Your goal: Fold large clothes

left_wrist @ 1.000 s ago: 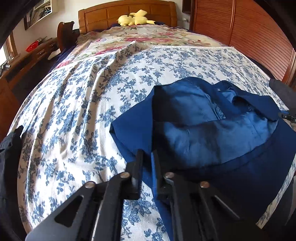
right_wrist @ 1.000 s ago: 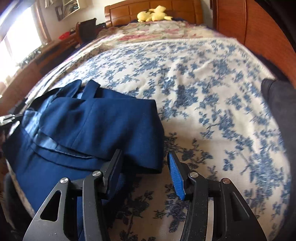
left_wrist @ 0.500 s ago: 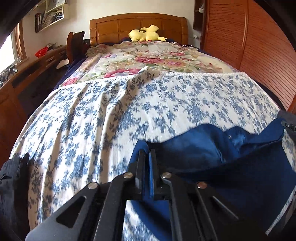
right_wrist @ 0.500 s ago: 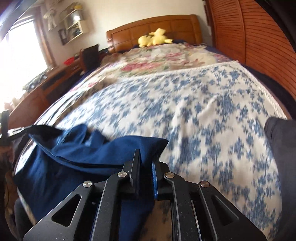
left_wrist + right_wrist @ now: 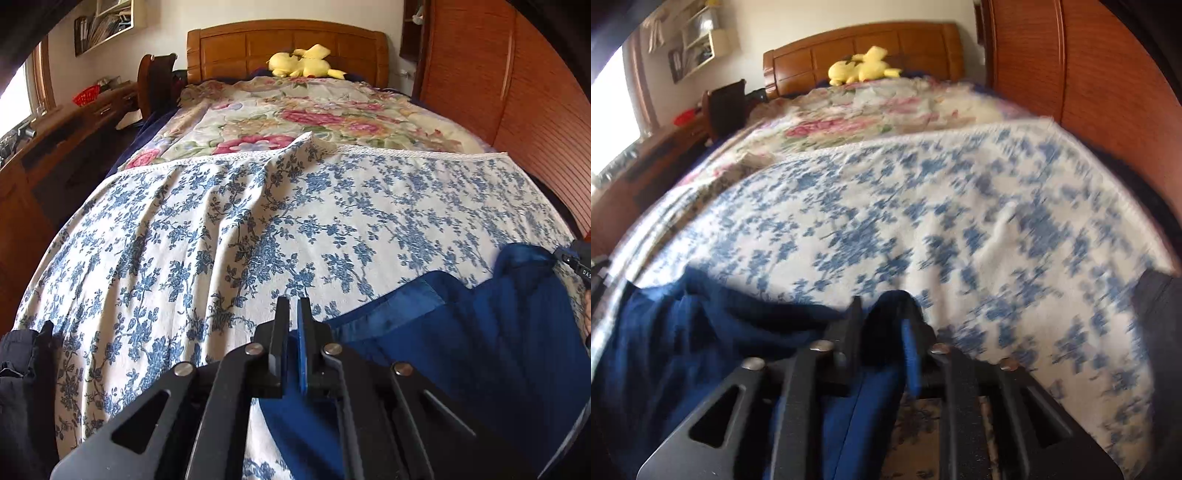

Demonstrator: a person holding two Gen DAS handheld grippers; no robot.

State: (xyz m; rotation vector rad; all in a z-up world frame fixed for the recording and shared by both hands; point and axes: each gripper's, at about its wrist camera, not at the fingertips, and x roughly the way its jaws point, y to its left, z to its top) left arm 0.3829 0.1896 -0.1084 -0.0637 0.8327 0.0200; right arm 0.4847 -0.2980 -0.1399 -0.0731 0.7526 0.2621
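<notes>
Right wrist view: my right gripper [image 5: 882, 328] is opening around the dark blue cloth garment [image 5: 701, 347], ending that lift, while my left gripper [image 5: 293, 325] is staying clamped on its edge

Right wrist view: your whole picture is smeared; the blue-flowered bedspread [image 5: 923, 229] shows only streaks.
Blue garment [image 5: 683, 350]: its lower part runs off the bottom edge, and you cannot follow its folds.
Right gripper [image 5: 882, 332]: its jaws are opening with cloth between them; blur hides whether the pads touch.
Left gripper [image 5: 294, 325]: the pinched cloth edge is hidden between its fingers.
Dark cloth [image 5: 22, 369]: cut off at your left edge.
</notes>
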